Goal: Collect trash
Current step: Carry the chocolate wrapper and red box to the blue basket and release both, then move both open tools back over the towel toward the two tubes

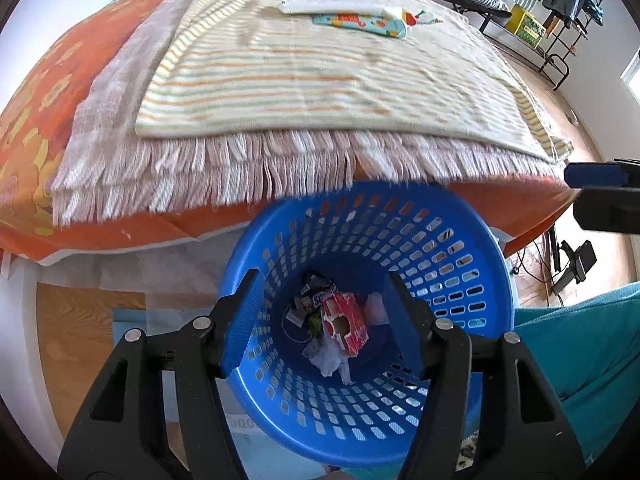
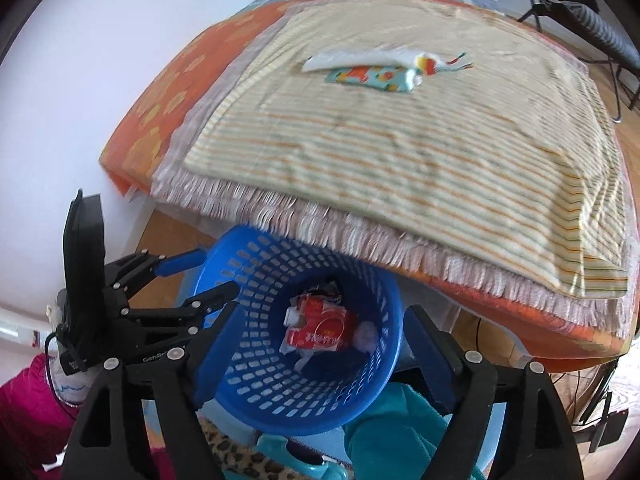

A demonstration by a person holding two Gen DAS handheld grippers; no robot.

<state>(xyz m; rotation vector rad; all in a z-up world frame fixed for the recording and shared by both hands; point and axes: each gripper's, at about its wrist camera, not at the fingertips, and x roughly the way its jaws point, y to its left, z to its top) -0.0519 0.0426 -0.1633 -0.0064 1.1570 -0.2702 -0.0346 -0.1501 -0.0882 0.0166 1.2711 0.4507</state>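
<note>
A blue perforated basket [image 1: 460,292] stands on the floor at the foot of the bed and also shows in the right wrist view [image 2: 256,384]. Inside lie a red carton [image 1: 346,322], crumpled white paper [image 1: 332,358] and dark wrappers; the carton also shows in the right wrist view [image 2: 320,328]. My left gripper [image 1: 324,324] is open and empty above the basket mouth. My right gripper [image 2: 316,364] is open and empty above it too. A colourful wrapper [image 1: 362,23] and white paper [image 1: 320,5] lie on the striped blanket [image 1: 320,80]; the wrapper also shows in the right wrist view [image 2: 372,76].
The bed has an orange cover [image 1: 36,140] and a fringed throw [image 1: 224,168] hanging over the basket's far rim. Teal fabric [image 1: 576,348] lies right of the basket. A black rack [image 1: 556,20] stands at the far right. The left gripper [image 2: 192,284] appears in the right wrist view.
</note>
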